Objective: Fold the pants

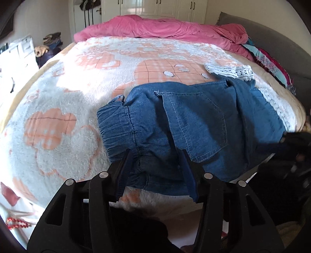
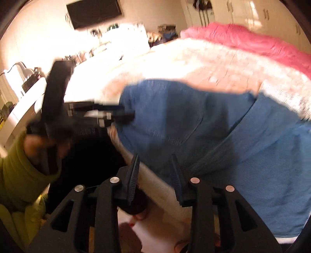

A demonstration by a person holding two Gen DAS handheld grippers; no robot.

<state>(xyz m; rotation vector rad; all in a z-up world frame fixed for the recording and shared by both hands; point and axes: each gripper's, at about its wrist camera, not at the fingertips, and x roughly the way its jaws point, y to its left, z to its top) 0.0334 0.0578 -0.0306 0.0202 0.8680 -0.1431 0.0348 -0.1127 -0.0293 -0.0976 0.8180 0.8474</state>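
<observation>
While pants (image 1: 194, 120) lie folded, both tongs (image 1: 155, 165) (image 2: 155, 171) stand parted.

Home bedroom: bed (image 1: 97, 64), wardrobe (image 1: 155, 7).

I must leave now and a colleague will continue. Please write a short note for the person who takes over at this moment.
Left tool: jaws apart, with the elastic waistband of the denim pants between them, not clamped.
Right tool: jaws apart over the near edge of the pants; blurred view, no grip visible.
Pants lie on the fluffy blanket at the near edge of the bed, lace hem at the far end.
Done: they look folded lengthwise.
Left: probably fold across and smooth.
</observation>
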